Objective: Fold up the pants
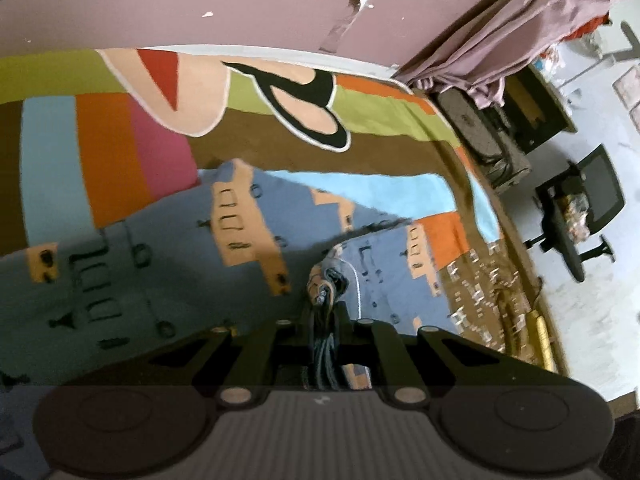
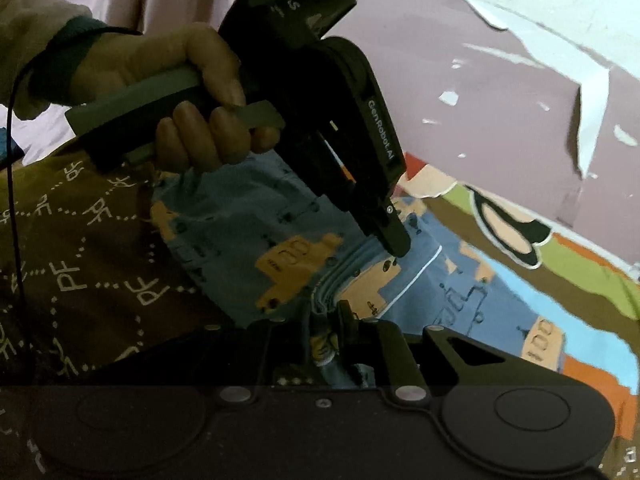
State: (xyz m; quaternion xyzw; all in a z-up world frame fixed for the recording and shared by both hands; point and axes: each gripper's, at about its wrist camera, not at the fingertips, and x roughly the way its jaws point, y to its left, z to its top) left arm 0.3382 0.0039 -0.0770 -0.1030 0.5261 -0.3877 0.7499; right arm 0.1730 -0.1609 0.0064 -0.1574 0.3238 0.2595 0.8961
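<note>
A: Near first. Left claw [image 1: 326, 320] clenched on a bunched edge of the pants [image 1: 160, 248], cloth wedged between the jaws. Same on the right?

B: Yes. Right claw [image 2: 326, 320] clenched on a fold of pants [image 2: 248, 216] too, jaws nearly closed on the fabric. In right view, left claw [image 2: 394, 246] gripped by a hand [image 2: 192, 92], tips down on the pants just ahead.

A: Step in hand?

B: Probably carrying a pinched edge over for a fold. Best done by keeping both grips tight, lifting evenly, holding the 2 claws level so the edge stays straight, then laying flat before letting go.

A: Pants relative to the claws?

B: Blue, orange patches, spread on the sheet [image 1: 104, 152] beyond and to the left of the left claw; pinched part right at the tips. Farther off, wall [image 1: 200, 8], chair [image 1: 588, 208] far right.
</note>
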